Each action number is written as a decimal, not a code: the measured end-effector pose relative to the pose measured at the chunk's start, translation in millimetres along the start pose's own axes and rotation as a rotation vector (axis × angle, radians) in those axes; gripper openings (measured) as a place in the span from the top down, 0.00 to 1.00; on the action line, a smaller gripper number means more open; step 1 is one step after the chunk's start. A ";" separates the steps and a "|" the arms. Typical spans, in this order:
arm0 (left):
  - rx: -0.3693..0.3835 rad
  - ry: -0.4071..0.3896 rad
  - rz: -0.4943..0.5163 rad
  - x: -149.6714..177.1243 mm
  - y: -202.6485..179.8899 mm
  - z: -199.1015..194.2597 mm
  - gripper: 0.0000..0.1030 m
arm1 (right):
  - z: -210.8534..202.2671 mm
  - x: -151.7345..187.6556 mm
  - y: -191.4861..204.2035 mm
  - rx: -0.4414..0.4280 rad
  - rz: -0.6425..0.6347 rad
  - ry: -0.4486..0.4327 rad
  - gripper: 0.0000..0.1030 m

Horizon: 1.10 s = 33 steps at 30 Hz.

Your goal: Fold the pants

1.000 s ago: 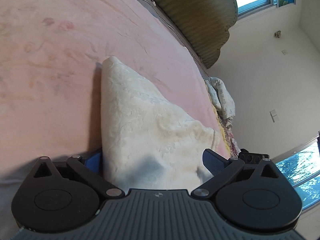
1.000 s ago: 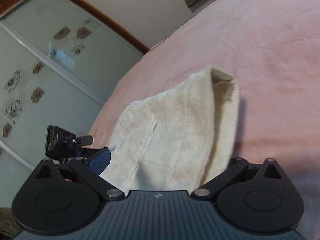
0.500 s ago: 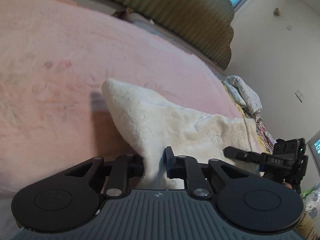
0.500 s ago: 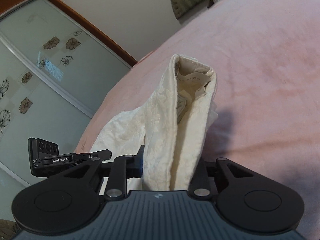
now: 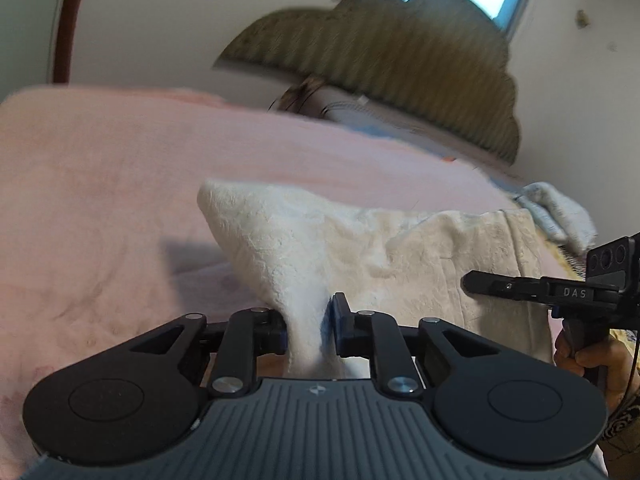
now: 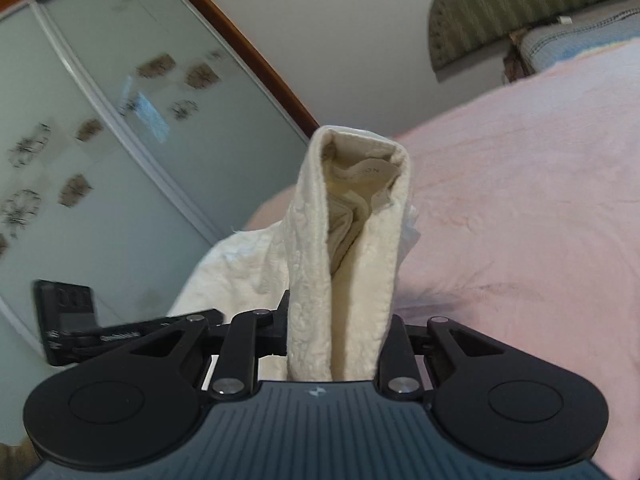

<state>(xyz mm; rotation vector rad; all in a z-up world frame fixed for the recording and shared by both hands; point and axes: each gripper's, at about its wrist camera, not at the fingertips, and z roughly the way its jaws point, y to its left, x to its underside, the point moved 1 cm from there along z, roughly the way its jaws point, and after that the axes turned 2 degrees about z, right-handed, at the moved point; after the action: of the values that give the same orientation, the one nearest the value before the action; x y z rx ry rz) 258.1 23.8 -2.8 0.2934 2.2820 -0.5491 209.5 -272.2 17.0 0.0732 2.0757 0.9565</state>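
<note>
Across the lower frame, pink bed; olive headboard and window at top, somewhat blurred. Left gripper pinches the cream pants, jaws easing apart. Right gripper clamps the waistband. Glass wardrobe upper left.

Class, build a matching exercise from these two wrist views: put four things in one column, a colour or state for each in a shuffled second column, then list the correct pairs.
Things:
1. pants
2. blanket
3. headboard
4. right gripper

Colour or state:
A. olive green, striped
B. pink, spread over the bed
C. shut on cloth
D. cream, lifted into a hanging fold

Pairs: 1-D, 2-B, 3-A, 4-C
</note>
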 end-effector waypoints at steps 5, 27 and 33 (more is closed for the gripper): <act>-0.077 0.036 0.001 13.3 21.9 19.5 0.43 | 40.6 9.1 -19.5 0.195 0.015 0.091 0.61; -0.185 -0.067 0.158 78.3 -59.8 -62.6 0.08 | -14.1 80.7 112.7 0.297 -0.320 0.006 0.31; -0.223 -0.052 0.158 87.8 -78.0 -71.3 0.08 | -4.1 90.5 96.0 0.419 -0.276 0.033 0.26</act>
<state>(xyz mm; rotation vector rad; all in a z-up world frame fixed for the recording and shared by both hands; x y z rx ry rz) 124.4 -7.6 0.9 0.3405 2.2212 -0.2173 121.7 -173.8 21.2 -0.0119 2.2158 0.3515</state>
